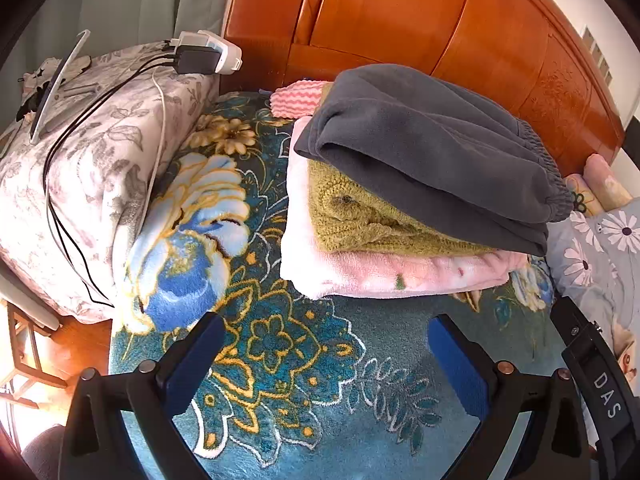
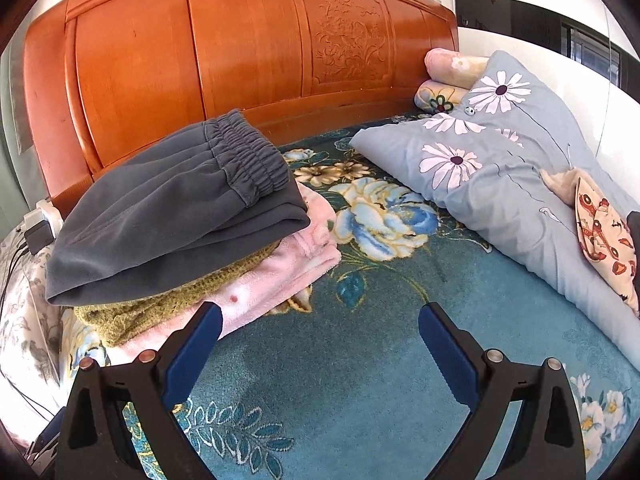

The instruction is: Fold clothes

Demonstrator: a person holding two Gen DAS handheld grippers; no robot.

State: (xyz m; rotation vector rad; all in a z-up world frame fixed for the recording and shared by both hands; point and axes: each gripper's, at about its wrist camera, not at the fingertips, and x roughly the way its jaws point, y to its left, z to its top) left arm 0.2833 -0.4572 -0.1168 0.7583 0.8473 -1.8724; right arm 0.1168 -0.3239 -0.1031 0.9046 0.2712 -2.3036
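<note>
A stack of folded clothes lies on the teal floral blanket (image 1: 320, 360) near the headboard. Folded grey pants (image 1: 432, 148) with an elastic waistband sit on top, over an olive knit sweater (image 1: 360, 216) and a pink fleece garment (image 1: 360, 272). The stack also shows in the right wrist view: grey pants (image 2: 172, 216), olive sweater (image 2: 132, 312), pink fleece (image 2: 288, 276). My left gripper (image 1: 326, 344) is open and empty, just in front of the stack. My right gripper (image 2: 320, 332) is open and empty, to the stack's right front.
An orange wooden headboard (image 2: 240, 48) stands behind. A grey floral pillow (image 1: 80, 184) with chargers and cables (image 1: 196, 56) lies at left. A pink striped cloth (image 1: 296, 98) lies behind the stack. A blue daisy quilt (image 2: 500, 168) and rolled blankets (image 2: 448, 76) lie at right.
</note>
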